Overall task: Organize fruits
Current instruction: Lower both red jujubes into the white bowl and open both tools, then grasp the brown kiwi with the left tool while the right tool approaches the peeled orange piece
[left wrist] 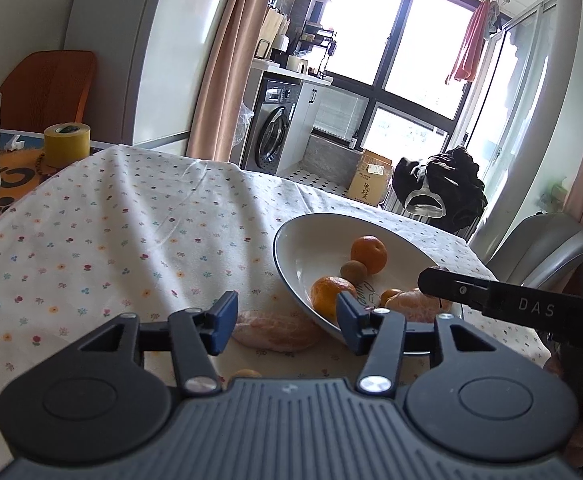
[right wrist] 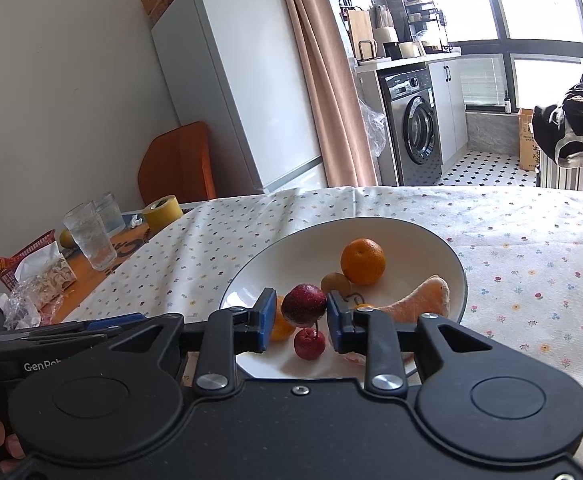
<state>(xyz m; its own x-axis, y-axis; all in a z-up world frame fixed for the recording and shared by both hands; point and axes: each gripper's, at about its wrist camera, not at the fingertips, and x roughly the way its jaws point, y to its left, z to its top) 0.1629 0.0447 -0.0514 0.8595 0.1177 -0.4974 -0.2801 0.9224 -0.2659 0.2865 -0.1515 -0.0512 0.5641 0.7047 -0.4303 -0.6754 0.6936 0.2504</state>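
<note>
A white plate (right wrist: 291, 256) on the flowered tablecloth holds an orange (right wrist: 362, 261), a small brown fruit (right wrist: 335, 284), a peeled citrus segment (right wrist: 415, 300) and a second orange (right wrist: 283, 328) half hidden behind a finger. My right gripper (right wrist: 301, 312) is shut on a dark red fruit (right wrist: 303, 304) just above the plate; a second red fruit (right wrist: 309, 344) hangs under it by the stem. My left gripper (left wrist: 287, 322) is open, low over the cloth by the plate's (left wrist: 331, 216) left rim. A pale peeled segment (left wrist: 275, 332) lies on the cloth between its fingers.
A small orange fruit (left wrist: 245, 374) peeks out under the left gripper. At the table's left end stand two glasses (right wrist: 89, 236), a yellow tape roll (right wrist: 163, 212) and a red basket (right wrist: 23, 256). An orange chair (right wrist: 179, 164) and a grey chair (left wrist: 539, 244) flank the table.
</note>
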